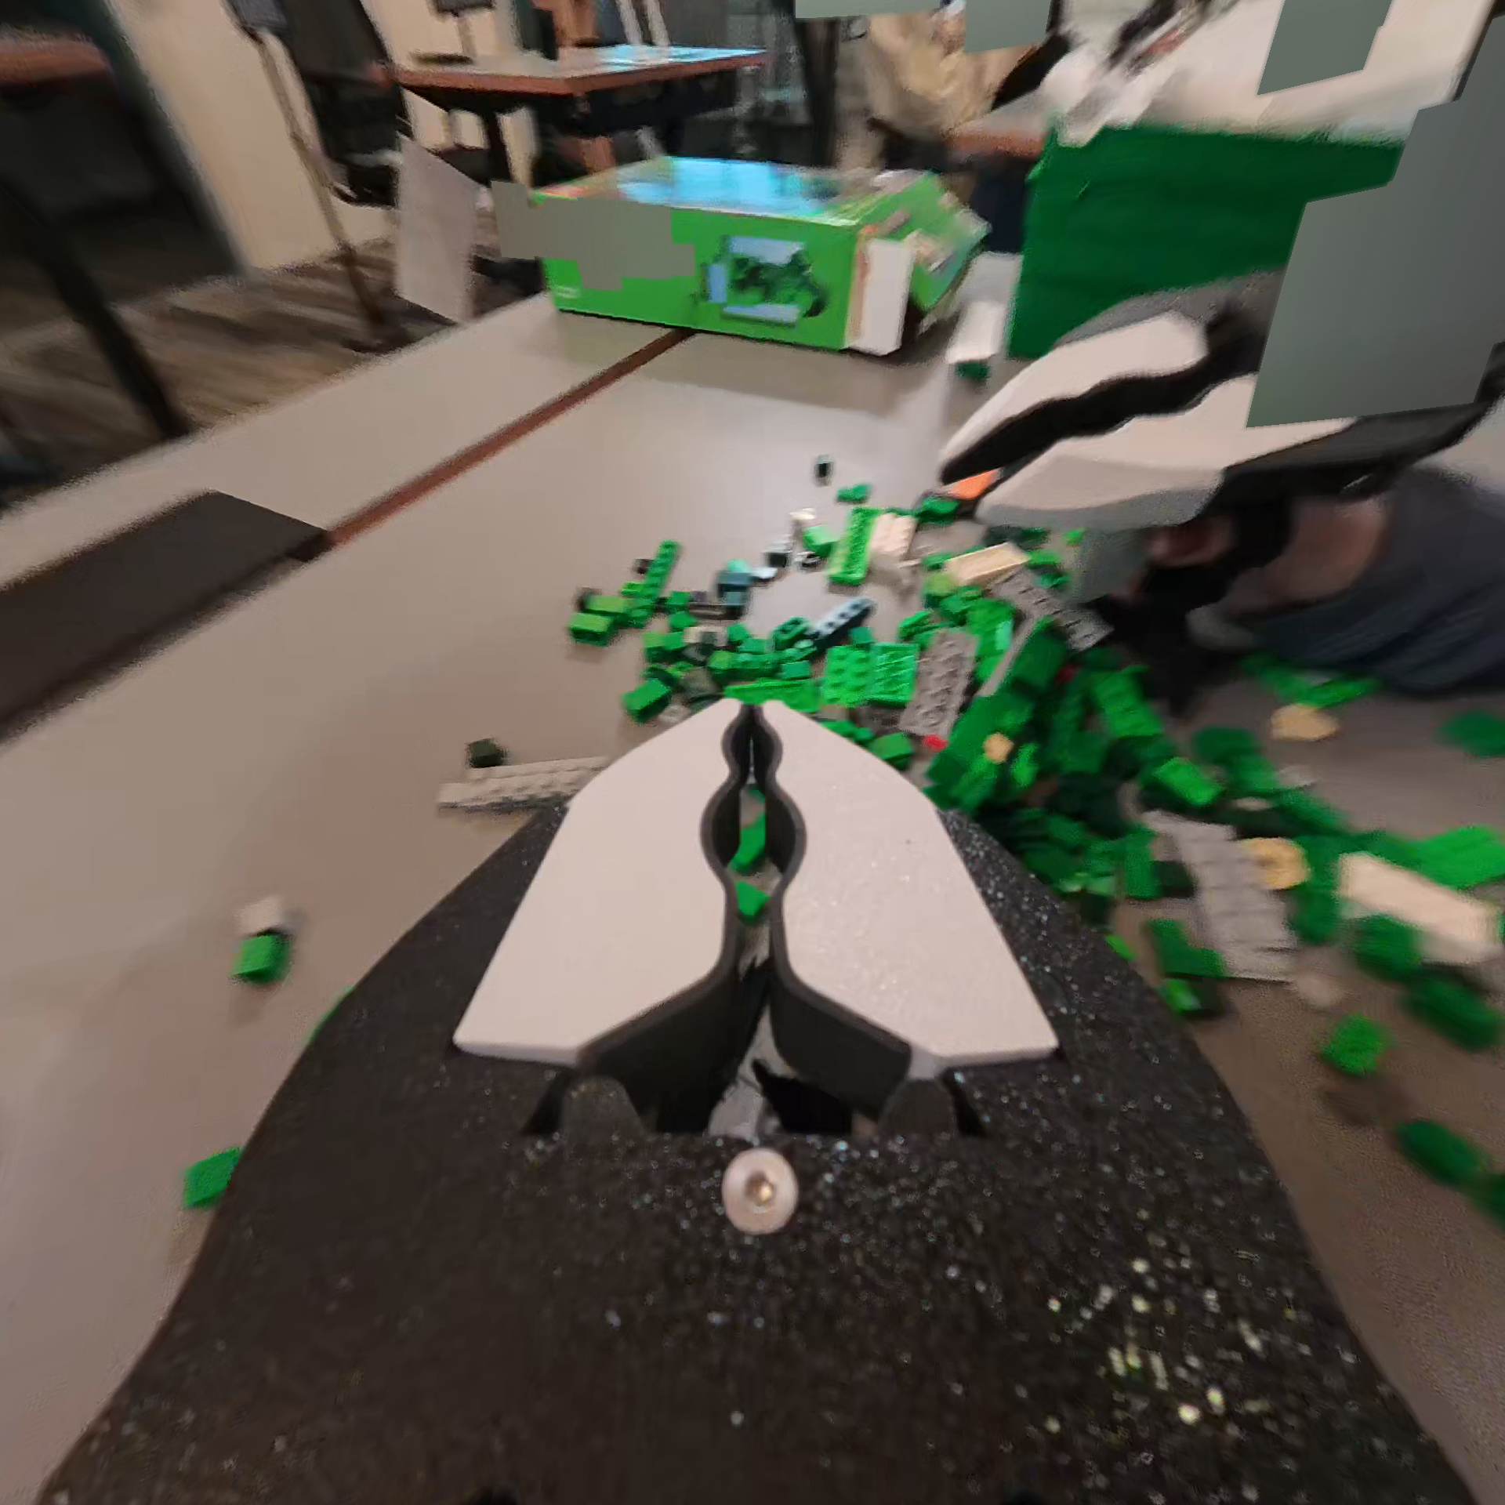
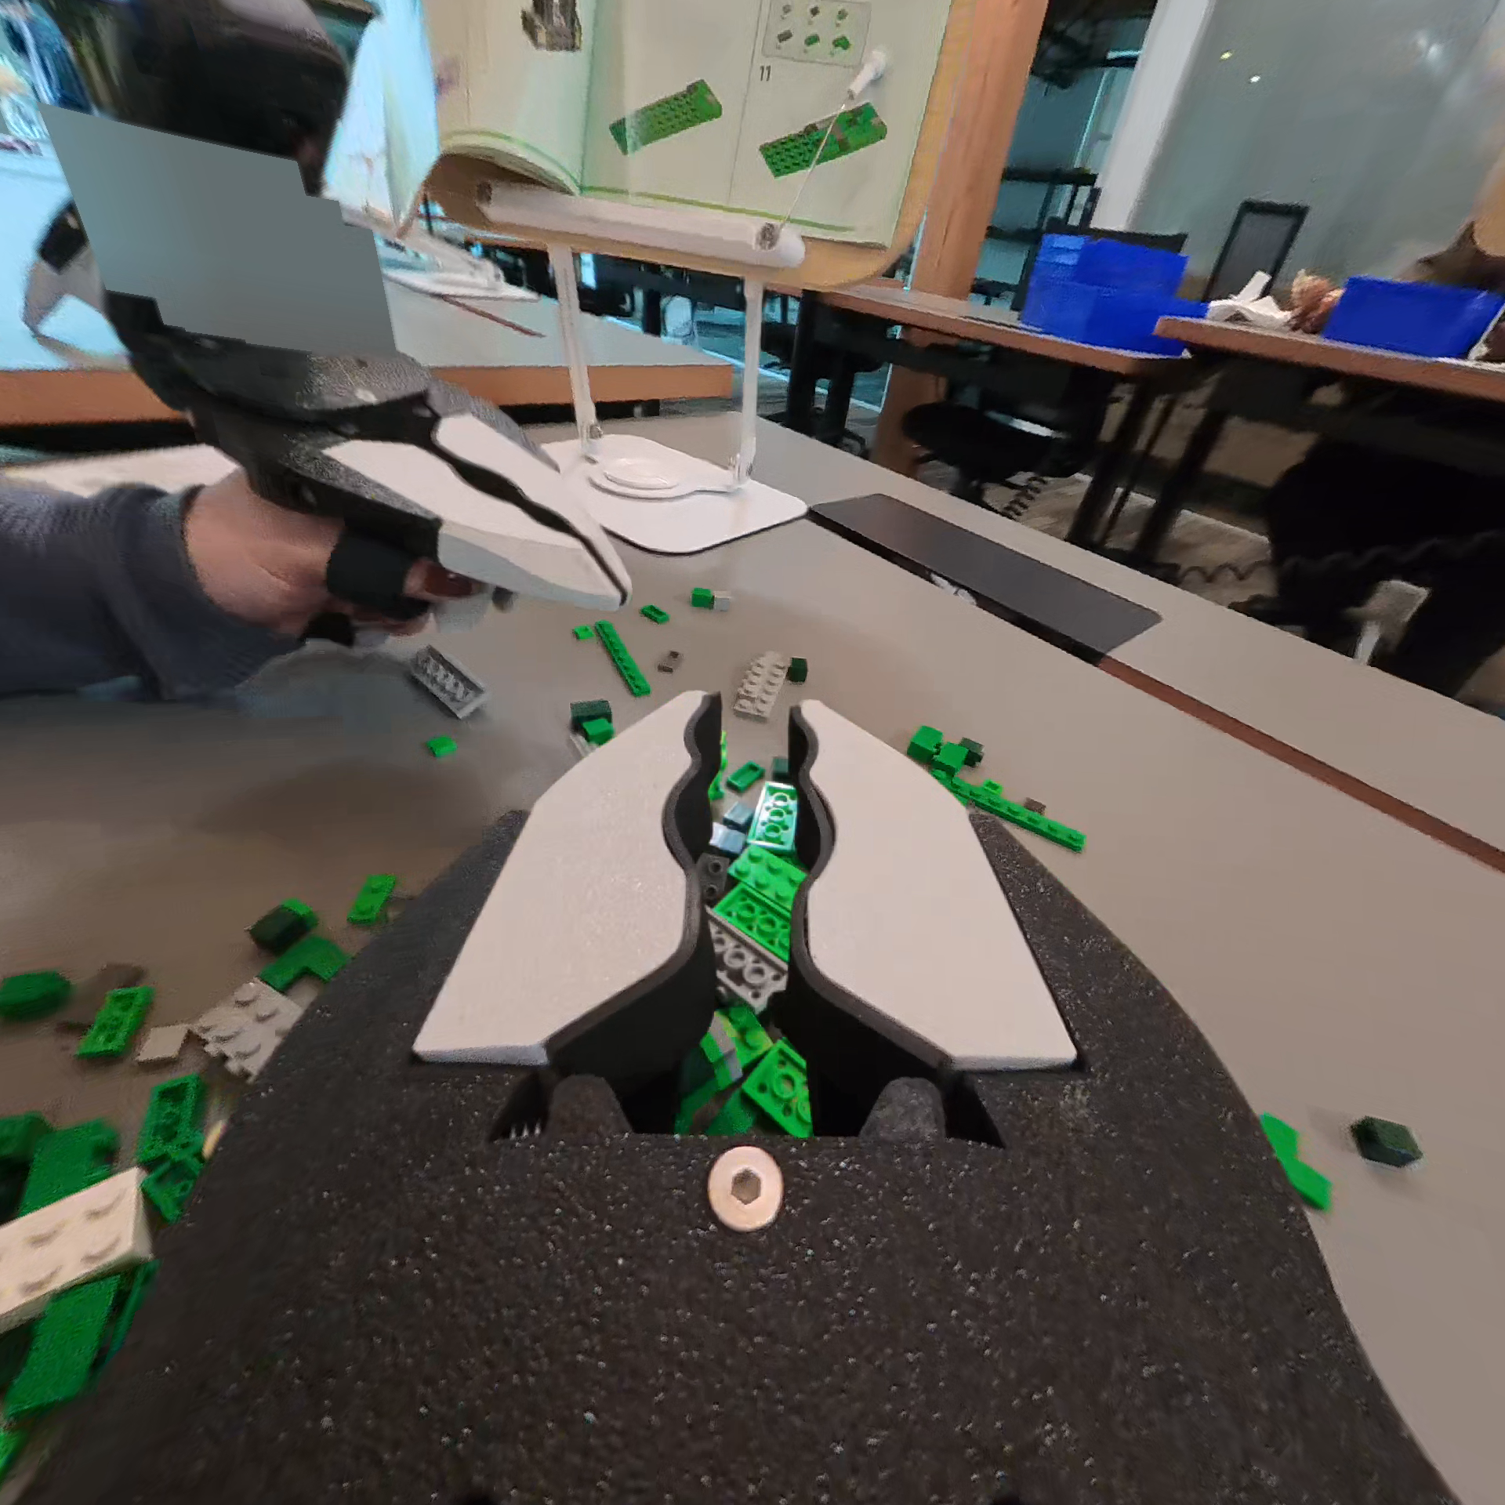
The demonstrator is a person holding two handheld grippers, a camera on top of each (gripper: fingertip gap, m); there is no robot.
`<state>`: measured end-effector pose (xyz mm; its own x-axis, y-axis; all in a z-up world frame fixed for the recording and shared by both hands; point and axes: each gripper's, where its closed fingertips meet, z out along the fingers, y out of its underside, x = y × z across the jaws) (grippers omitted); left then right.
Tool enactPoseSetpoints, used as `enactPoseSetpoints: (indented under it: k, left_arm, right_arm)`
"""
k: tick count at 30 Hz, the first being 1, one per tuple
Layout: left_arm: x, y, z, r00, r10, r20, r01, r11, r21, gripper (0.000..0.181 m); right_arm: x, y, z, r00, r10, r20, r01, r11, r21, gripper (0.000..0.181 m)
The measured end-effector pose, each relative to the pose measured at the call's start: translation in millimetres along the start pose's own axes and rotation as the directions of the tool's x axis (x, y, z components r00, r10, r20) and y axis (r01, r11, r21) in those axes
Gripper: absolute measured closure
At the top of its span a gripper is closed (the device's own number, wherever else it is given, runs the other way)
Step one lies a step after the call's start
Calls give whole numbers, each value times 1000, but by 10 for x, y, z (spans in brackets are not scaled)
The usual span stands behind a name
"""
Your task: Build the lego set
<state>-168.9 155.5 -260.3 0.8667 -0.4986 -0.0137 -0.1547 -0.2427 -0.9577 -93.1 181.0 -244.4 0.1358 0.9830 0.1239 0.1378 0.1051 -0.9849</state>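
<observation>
Lego bricks (image 1: 1050,733), mostly green with some grey and tan, lie loose in a wide scatter on the grey bench (image 1: 342,651); in the left wrist view the heap is smeared by blur toward the right edge, so single pieces there are hard to tell apart. In the right wrist view more bricks (image 2: 761,904) show through the gap of the right tongs (image 2: 756,702), which hang over the heap with their tips apart and nothing between them; a long green plate (image 2: 623,658) and a grey plate (image 2: 448,682) lie farther out. The left tongs (image 1: 752,710) are clenched tip to tip over the near edge of the scatter, with no brick pinched at the tips; the green seen in the gap behind the tips looks like bench litter. From the right view the left tongs (image 2: 623,590) point down and to the right, held in a hand (image 2: 261,562) with a dark finger strap and a grey sleeve. A green box (image 1: 757,261) lies at the far side of the bench, partly masked. An open booklet (image 2: 733,114) sits on a white stand (image 2: 651,480), its top cut off by the frame. Blue bins (image 2: 1099,285) rest on a table behind.
</observation>
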Motion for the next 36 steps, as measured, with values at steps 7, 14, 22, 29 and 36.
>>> enactPoseSetpoints:
  k: [7, 14, 22, 29, 36]
  left_arm:
    - [39, -195, -78, 923, 277, 267, -316, 942, 115, 178]
    - [-44, -191, -131, 937, 202, 285, -253, 955, 156, 174]
    - [-68, -204, -193, 965, 95, 245, -151, 963, 222, 173]
    - [16, -261, -255, 987, 24, 158, -71, 952, 298, 173]
    - [149, -314, -188, 885, -397, -242, 458, 837, 301, 163]
  right_arm:
    - [-230, 237, 228, 985, 108, 136, -67, 959, -275, 156]
    - [-243, 530, 573, 980, 87, 181, 39, 800, -599, 148]
    - [-230, 664, 619, 971, 104, 215, 97, 652, -752, 154]
    - [-237, 605, 670, 945, 5, 328, 240, 672, -701, 165]
    - [-260, -20, 407, 680, -714, 166, 731, 648, -212, 165]
